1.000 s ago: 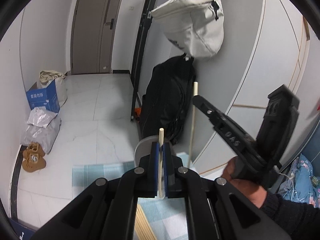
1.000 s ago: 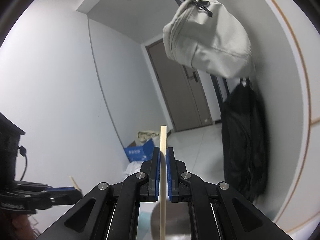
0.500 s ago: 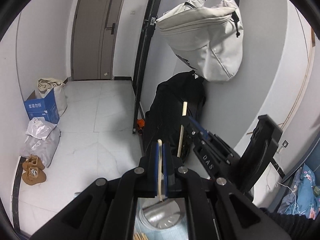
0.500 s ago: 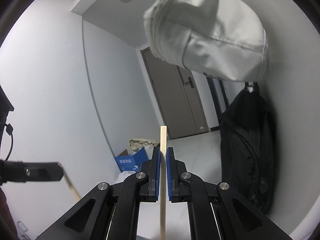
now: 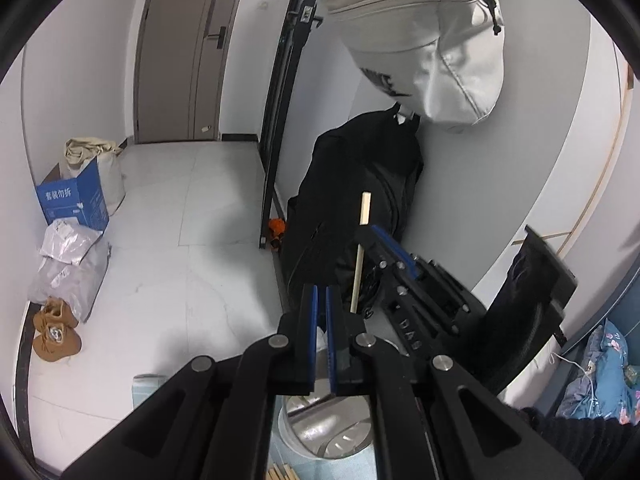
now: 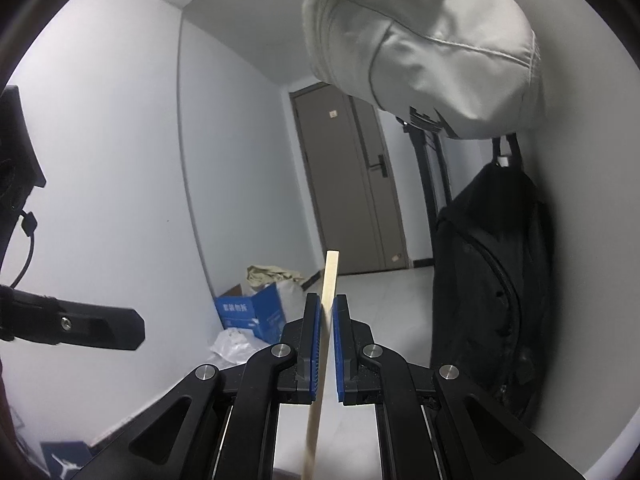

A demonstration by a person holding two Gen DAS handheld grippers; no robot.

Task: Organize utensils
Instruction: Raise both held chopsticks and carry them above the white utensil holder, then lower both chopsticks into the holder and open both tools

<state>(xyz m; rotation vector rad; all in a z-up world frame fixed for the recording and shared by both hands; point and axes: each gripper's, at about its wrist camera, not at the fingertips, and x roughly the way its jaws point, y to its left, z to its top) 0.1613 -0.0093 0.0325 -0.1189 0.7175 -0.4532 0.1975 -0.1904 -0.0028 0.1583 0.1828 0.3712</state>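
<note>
A grey wall (image 5: pixel 532 168) curves up the right side of the scene, with a pale canvas bag (image 5: pixel 432 40) hanging high on it and a black backpack (image 5: pixel 360 208) hanging below, reaching down toward the white tiled floor (image 5: pixel 192 248). At the far end of the corridor stands a brown door (image 5: pixel 192 52). Along the left wall sit a blue cardboard box (image 5: pixel 74 200), some grey plastic parcels (image 5: pixel 68 268) nearer, and a pair of tan shoes (image 5: pixel 54 330) nearest.

Close below the left wrist camera is a round metal container (image 5: pixel 332 436), its open mouth facing up, resting on a light blue checked cloth (image 5: pixel 148 392). A few wooden sticks (image 5: pixel 280 474) lie on the cloth at the near edge of that view.

The left gripper (image 5: pixel 321 336) hangs above the container with its blue pads a narrow gap apart and nothing between them. The right gripper (image 6: pixel 327 344) is just to its right, and a single wooden chopstick (image 6: pixel 325 344) stands nearly upright between its blue pads, its square top poking above the fingertips. In the right wrist view a thin sliver of gap shows on either side of the stick, so I cannot tell whether the pads are pressing it.
</note>
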